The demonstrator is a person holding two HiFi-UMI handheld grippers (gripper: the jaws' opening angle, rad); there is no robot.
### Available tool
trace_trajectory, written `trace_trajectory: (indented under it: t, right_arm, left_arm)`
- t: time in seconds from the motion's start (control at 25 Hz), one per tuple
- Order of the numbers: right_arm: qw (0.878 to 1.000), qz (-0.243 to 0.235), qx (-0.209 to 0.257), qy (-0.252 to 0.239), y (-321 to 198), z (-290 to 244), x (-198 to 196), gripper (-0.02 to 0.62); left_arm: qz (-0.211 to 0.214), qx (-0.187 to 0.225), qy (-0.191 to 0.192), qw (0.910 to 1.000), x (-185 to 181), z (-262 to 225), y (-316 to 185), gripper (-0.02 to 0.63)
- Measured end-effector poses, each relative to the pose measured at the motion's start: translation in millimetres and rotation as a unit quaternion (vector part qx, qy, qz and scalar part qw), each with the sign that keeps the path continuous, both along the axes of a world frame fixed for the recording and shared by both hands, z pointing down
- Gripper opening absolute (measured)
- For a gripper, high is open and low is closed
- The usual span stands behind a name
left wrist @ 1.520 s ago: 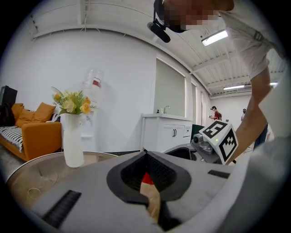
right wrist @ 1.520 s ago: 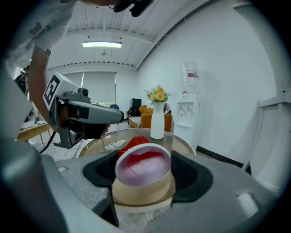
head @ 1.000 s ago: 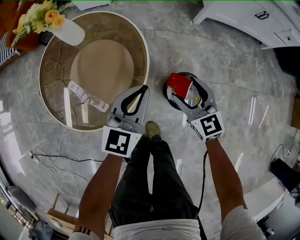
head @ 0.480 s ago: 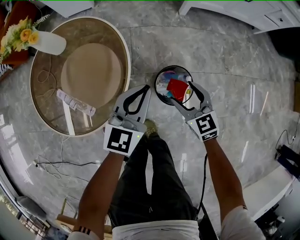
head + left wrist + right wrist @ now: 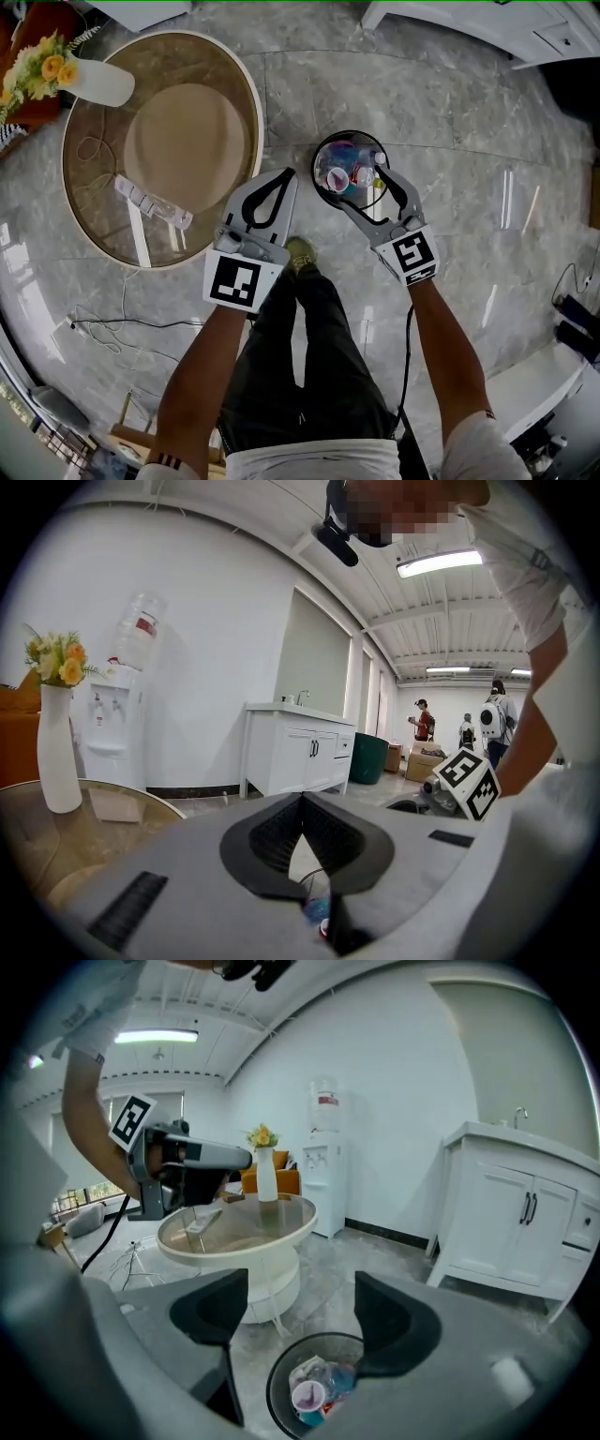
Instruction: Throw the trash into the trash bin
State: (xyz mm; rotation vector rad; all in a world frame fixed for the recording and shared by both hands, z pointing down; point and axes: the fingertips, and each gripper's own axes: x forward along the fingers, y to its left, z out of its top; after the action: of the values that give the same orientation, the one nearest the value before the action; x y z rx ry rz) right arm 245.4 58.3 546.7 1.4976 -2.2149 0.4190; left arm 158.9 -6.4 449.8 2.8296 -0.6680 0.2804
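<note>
A round black trash bin (image 5: 322,155) stands on the marble floor just ahead of the person's shoe, holding mixed trash: a cup, blue plastic, wrappers. My right gripper (image 5: 361,184) hangs over it, open and empty. In the right gripper view the bin (image 5: 281,1372) lies straight below the spread jaws of that gripper (image 5: 300,1312). My left gripper (image 5: 289,175) hovers left of the bin, jaws shut with nothing held; its tips (image 5: 302,803) meet. A clear plastic piece (image 5: 152,202) lies on the round glass table (image 5: 255,103).
A white vase of flowers (image 5: 94,82) stands at the table's far left edge. White cabinets (image 5: 469,19) line the far side. A thin cable (image 5: 112,319) trails on the floor to the left. Other people stand far off in the room (image 5: 424,722).
My right gripper held a red package over the bin; its jaws have opened and the package is gone from them. The left gripper has barely moved.
</note>
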Motion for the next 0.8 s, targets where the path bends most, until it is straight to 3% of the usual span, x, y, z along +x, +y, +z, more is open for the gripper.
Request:
trace_trajectory:
  t: [0.12,0.28,0.4,0.6,0.8]
  right_arm:
    - [0.999,-0.018,0.029,-0.008,-14.8,-20.5,-17.6,0.338]
    - [0.997,-0.040,0.066,0.002,-34.0,-48.0,-37.7,0.133]
    - [0.995,-0.052,0.082,0.003,-48.6,-61.4,-51.7,0.016]
    - [0.991,-0.094,0.097,-0.007,-68.2,-80.0,-89.9,0.002]
    - [0.978,-0.174,0.111,-0.031,-88.8,-100.9,-161.1,0.002]
  left_arm:
    - [-0.015,0.000,-0.002,0.9999,-11.5,-0.6,-4.2,0.000]
    - [-0.038,0.002,-0.001,0.9993,-27.3,-2.6,-10.1,0.000]
    - [-0.059,0.004,-0.003,0.9982,-42.2,-5.9,-17.0,0.000]
    - [-0.095,0.013,-0.003,0.9954,-75.9,-16.3,-26.0,0.000]
    - [-0.178,0.008,0.000,0.9840,-136.0,-25.6,-36.3,0.000]
